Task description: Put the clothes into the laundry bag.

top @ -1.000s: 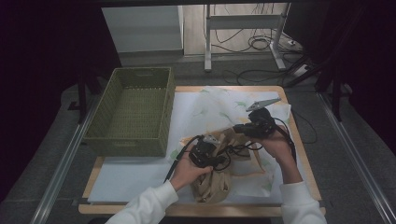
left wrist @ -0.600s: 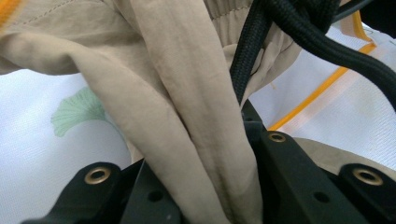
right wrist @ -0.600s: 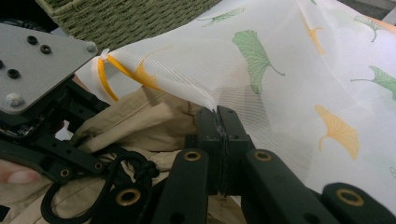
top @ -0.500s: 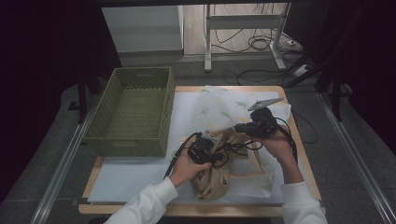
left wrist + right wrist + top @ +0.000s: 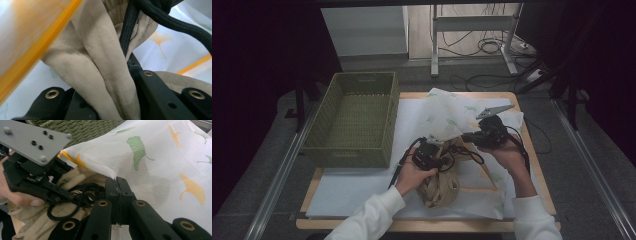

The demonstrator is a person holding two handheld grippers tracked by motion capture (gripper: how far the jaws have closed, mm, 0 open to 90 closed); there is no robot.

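While I work over the middle of the worktop (image 5: 362, 197), the high view has my left gripper (image 5: 428, 156) low over the beige garment (image 5: 439, 187), which lies bunched at the near centre on the white ginkgo-print cloth (image 5: 447, 117); my right gripper (image 5: 472, 137) sits just to the right and a little farther off, lifting a flap of that cloth up and leftward over the garment, I judge so that it can fold across as a wrap; the green woven basket (image 5: 354, 120) stands well apart at the far left.

In the left gripper view, a thick fold of the beige garment (image 5: 100, 65) rises between my fingers (image 5: 160, 92), which are nearly closed and pinch it; I hold it, I think, to keep the bundle from sliding while the cloth comes over; a black cable (image 5: 130, 27) crosses just behind it.

In the right gripper view, my fingers (image 5: 111, 195) are fully together on the thin edge of the cloth (image 5: 155, 160), which drapes taut up and away to the right; the left gripper (image 5: 37, 185) shows at the left, pressed on the garment (image 5: 32, 222), with the basket (image 5: 82, 128) beyond.
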